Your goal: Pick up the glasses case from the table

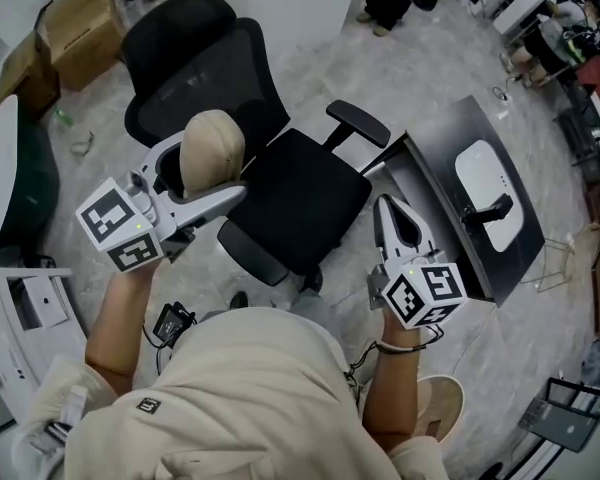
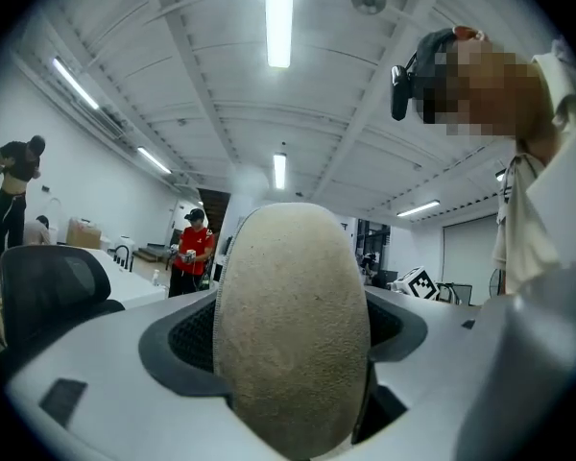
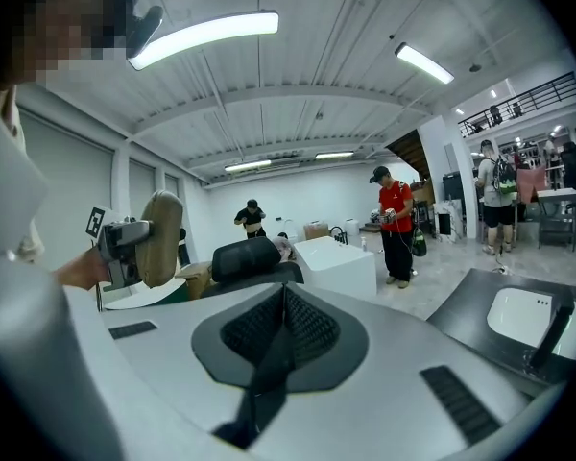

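Left gripper (image 1: 198, 176) is clamped on the tan glasses case (image 1: 213, 146), held up in the air over the black office chair (image 1: 302, 196), well apart from the dark table (image 1: 432, 203). Right gripper (image 1: 394, 224) is closed with nothing between its jaws, near the table edge.

Dark desk (image 1: 435, 213): white rounded pad (image 1: 485, 173) on top, black item (image 1: 492, 211) across pad's edge. Pale floor (image 1: 400, 68): office chair (image 1: 290, 188), cardboard boxes (image 1: 75, 28).

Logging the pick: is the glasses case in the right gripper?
No, the glasses case sits clamped in the left gripper; the right gripper is shut and empty.
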`<state>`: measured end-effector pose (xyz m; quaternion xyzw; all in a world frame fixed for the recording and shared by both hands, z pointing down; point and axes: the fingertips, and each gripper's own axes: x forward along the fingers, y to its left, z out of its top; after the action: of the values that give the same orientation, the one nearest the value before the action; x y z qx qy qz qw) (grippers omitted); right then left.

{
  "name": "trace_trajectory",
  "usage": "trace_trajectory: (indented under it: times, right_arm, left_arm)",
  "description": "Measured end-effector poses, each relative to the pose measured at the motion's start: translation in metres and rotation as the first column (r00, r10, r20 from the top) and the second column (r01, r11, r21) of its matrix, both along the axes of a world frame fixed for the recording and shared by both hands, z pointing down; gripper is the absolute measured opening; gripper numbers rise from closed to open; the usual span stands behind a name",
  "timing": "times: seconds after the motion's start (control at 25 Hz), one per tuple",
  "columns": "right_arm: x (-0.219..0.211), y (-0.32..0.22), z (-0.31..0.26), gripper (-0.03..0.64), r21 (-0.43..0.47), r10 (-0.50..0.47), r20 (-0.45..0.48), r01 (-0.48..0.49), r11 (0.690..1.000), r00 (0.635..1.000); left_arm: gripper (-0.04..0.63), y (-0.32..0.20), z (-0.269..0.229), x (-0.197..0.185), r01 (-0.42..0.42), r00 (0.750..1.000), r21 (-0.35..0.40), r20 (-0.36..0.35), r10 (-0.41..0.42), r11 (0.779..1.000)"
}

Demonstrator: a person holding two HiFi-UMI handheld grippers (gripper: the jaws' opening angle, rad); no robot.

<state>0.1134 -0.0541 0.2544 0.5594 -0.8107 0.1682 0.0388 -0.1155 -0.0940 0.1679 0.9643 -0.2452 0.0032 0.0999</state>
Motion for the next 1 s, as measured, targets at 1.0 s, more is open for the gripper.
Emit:
trace_trajectory:
  times: [1.0]
  right_arm:
    - [-0.032,0.052,-0.057,0.021,0.120,-0.113,-0.015,0.114,0.986,0.993]
  left_arm:
    - [0.413,0.070,-0.046,-0.038,0.027,0.997,0.101,-0.077,-0.019,0.995]
